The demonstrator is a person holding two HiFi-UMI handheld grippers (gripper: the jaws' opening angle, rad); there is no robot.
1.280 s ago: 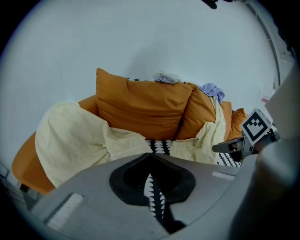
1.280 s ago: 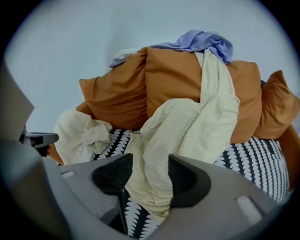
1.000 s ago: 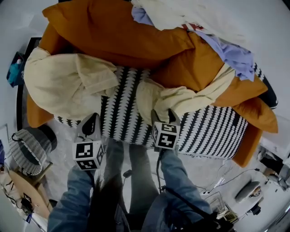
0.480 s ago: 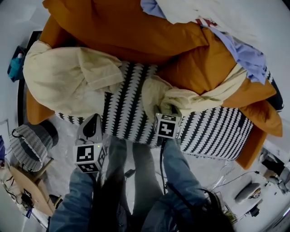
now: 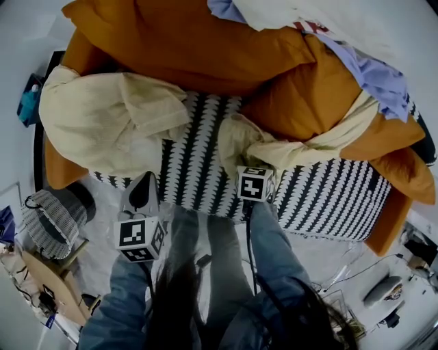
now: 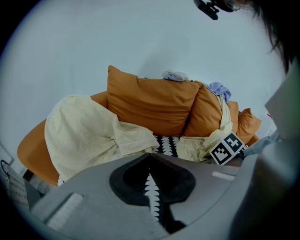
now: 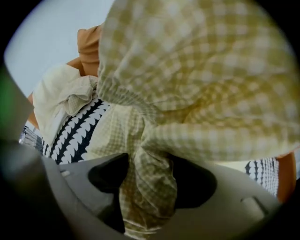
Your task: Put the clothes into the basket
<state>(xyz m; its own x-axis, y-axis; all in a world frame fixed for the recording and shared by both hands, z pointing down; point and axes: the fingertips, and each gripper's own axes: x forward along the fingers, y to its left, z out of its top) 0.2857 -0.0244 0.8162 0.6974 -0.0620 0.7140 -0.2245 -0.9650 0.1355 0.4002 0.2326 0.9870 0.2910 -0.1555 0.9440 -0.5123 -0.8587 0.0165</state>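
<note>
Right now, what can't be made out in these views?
Basket: contents too small and dark, head view; cut by frame edge, left gripper view.
Right gripper tips: buried in yellow cloth, head view.
Blue shirt: mostly under white cloth, head view.

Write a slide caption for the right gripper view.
Right gripper shut on a fold of the pale yellow checked garment, which fills most of the frame; black-and-white patterned seat at left.
</note>
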